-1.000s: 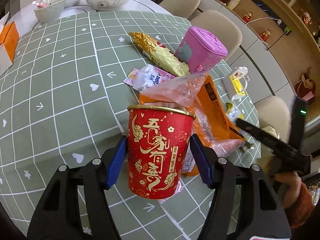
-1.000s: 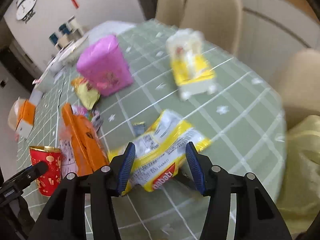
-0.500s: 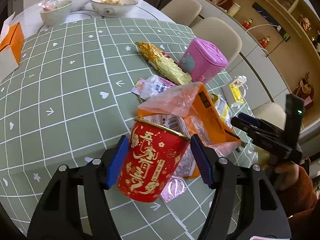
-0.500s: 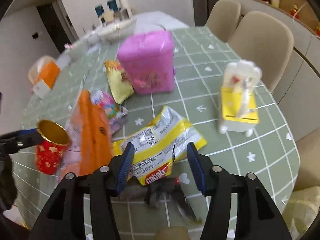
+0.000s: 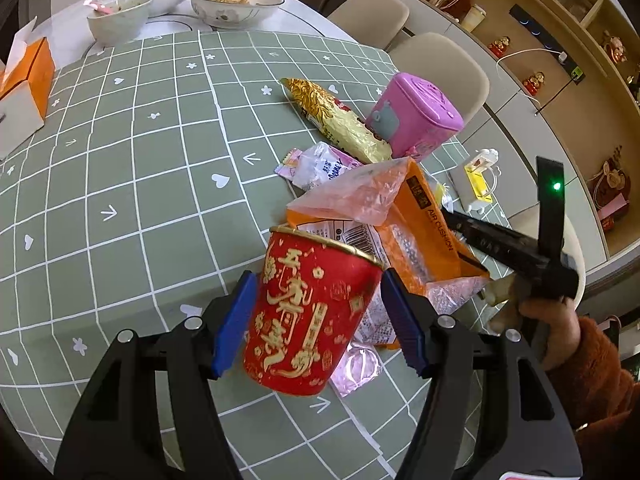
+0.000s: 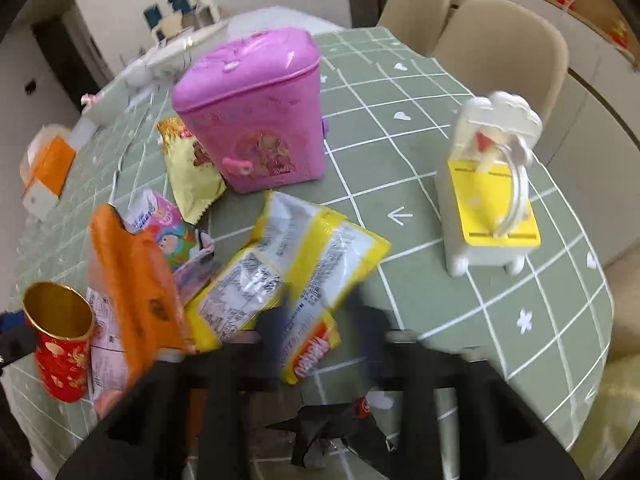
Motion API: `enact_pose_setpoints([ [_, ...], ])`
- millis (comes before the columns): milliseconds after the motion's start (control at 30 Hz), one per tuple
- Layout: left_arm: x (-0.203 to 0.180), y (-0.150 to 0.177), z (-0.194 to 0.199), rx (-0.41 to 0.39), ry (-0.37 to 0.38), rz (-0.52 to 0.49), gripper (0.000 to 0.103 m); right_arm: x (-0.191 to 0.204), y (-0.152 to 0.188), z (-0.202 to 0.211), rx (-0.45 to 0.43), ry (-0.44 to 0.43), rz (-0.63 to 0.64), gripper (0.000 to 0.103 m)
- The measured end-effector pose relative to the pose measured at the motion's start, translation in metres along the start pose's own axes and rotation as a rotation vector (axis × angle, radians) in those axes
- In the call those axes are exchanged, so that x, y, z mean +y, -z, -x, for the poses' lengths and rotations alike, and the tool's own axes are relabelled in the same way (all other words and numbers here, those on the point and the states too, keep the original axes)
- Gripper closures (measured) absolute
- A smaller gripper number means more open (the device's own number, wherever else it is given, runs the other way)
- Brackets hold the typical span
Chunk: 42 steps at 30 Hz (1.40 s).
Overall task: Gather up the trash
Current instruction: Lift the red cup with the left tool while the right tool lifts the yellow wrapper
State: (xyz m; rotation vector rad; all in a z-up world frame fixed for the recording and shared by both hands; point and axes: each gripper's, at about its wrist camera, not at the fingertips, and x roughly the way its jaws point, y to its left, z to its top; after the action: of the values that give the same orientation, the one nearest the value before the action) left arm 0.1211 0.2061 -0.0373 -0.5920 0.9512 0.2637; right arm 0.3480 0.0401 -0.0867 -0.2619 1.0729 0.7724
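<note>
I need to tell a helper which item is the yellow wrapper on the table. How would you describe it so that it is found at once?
Find the pink box on the green checked table. Just in front of it, between the orange bag and the white-and-yellow toy, lies the yellow wrapper. It is the only flat packet with yellow edges, grey printed panels and a red logo at its near end.

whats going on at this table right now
A person is clearing trash off a green checked tablecloth with tongs in each hand. The left tongs grip a tilted red paper cup beside an orange air-cushion bag. The right tongs, blurred, are closing on a yellow snack wrapper. A pink box and other wrappers lie nearby.
</note>
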Motion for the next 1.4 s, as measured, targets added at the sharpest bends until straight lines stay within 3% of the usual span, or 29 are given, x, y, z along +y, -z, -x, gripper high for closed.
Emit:
enact_pose_setpoints([
  [233,-0.002,-0.001,0.005,0.001,-0.013,-0.033,0.042,-0.006,0.003,0.043,-0.065,-0.013,0.076,0.094],
  [400,-0.005,-0.007,-0.007,0.041,-0.083,-0.081,0.042,-0.016,0.012,0.063,-0.077,-0.035,0.071,0.094],
  [600,-0.001,-0.017,-0.02,0.087,-0.081,-0.07,0.042,-0.013,0.017,0.074,-0.091,-0.077,0.064,0.094],
  [767,-0.003,-0.022,-0.013,0.084,-0.039,-0.091,0.042,-0.009,0.025,0.067,-0.045,-0.102,0.086,0.093],
  [833,-0.005,-0.022,-0.012,0.088,-0.039,-0.106,0.042,-0.009,0.024,0.058,-0.037,-0.1,0.061,0.086],
  [900,-0.005,-0.021,-0.012,0.094,-0.041,-0.117,0.042,-0.007,0.022,0.048,-0.042,-0.134,0.035,0.055],
  [1000,-0.003,-0.019,-0.013,0.101,-0.048,-0.119,0.042,-0.002,0.016,0.026,-0.014,-0.185,-0.018,0.053],
  [1133,0.002,-0.018,-0.011,0.091,-0.044,-0.108,0.042,0.02,0.013,-0.003,0.05,-0.06,0.087,0.053],
  [1200,0.006,-0.017,-0.011,0.089,-0.044,-0.1,0.042,0.028,0.013,-0.006,0.036,-0.03,0.143,0.053],
  [1267,0.009,-0.016,-0.011,0.093,-0.044,-0.094,0.042,0.031,0.012,-0.006,0.032,-0.02,0.16,0.06],
  [1300,0.01,-0.016,-0.012,0.095,-0.046,-0.094,0.042,0.031,0.011,-0.006,0.03,-0.021,0.158,0.076],
  [1333,0.01,-0.016,-0.012,0.097,-0.05,-0.095,0.042,0.029,0.007,-0.003,0.03,-0.04,0.149,0.08],
  [1367,0.01,-0.017,-0.013,0.1,-0.054,-0.094,0.042,0.027,0.006,0.0,0.019,-0.044,0.147,0.091],
  [1400,0.011,-0.017,-0.013,0.101,-0.054,-0.092,0.042,0.027,0.004,0.005,0.003,-0.035,0.154,0.093],
])
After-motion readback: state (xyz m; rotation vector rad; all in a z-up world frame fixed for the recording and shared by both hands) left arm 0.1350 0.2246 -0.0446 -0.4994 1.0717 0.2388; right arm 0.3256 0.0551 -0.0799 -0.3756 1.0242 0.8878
